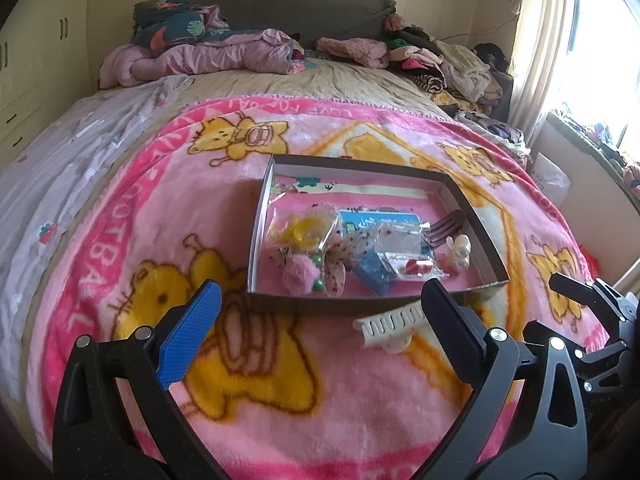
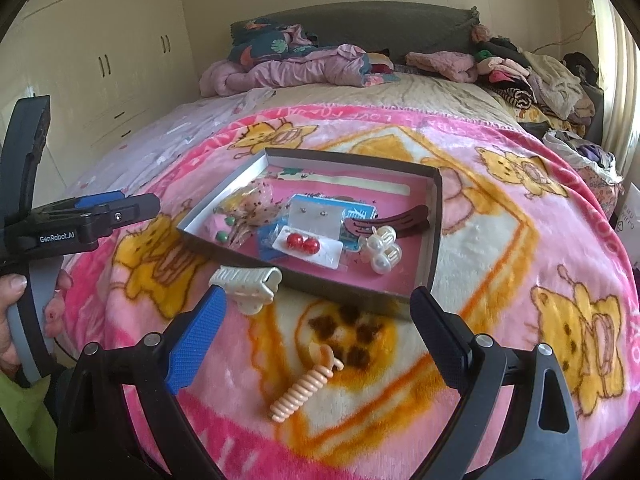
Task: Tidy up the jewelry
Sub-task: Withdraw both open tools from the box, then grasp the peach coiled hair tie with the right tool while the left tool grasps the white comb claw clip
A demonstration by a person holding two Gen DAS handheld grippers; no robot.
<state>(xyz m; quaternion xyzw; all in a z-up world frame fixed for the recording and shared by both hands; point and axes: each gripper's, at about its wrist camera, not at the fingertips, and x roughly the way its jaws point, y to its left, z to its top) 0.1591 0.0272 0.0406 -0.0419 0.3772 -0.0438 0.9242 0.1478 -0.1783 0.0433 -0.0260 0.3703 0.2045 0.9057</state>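
A shallow open box lies on the pink cartoon blanket and holds jewelry: red earrings on a card, stud earrings, a pearl clip, a dark hair clip, a pink pompom. A white claw clip lies on the blanket before the box. A peach spiral hair tie lies nearer. My left gripper is open and empty, by the white clip. My right gripper is open and empty above the spiral tie.
The bed carries a pink quilt and piled clothes at its far end. Wardrobes stand left, a curtained window right. The other gripper shows at each view's edge.
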